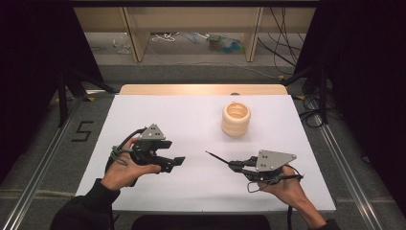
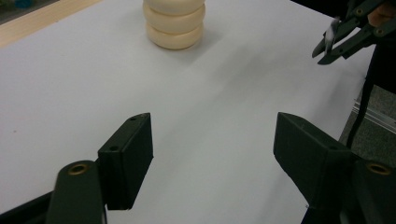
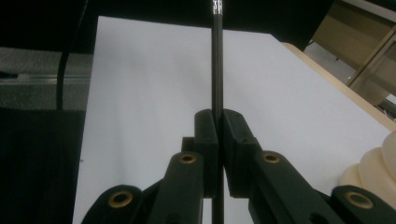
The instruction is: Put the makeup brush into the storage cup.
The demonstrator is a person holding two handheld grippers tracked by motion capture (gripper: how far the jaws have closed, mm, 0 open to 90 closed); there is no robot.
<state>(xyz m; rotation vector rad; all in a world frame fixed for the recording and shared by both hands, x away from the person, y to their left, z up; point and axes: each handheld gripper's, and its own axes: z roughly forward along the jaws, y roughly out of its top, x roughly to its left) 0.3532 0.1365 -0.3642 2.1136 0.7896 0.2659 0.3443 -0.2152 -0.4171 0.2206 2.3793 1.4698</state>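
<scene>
A cream ribbed cup (image 1: pixel 236 120) made of stacked rings stands upright on the white table (image 1: pixel 158 115), right of middle and toward the back. My left gripper (image 1: pixel 177 162) hovers over the table's front left, open and with nothing between its jaws; its own view shows the gap (image 2: pixel 212 140) over bare table and the cup (image 2: pixel 173 23) far ahead. My right gripper (image 1: pixel 233 166) is at the front right, shut on a thin black rod (image 1: pixel 215 157) that points left and away. In the right gripper view the rod (image 3: pixel 216 60) runs straight up from the shut gripper (image 3: pixel 217 126), with the cup (image 3: pixel 373 172) at the lower right.
A strip of wood (image 1: pixel 201 89) borders the table's far edge. Black curtains (image 1: pixel 33 57) close in both sides. Metal rails (image 1: pixel 43 158) run along the floor, where a "5" (image 1: pixel 82 130) is marked. Cables and a shelf frame (image 1: pixel 191 33) lie beyond.
</scene>
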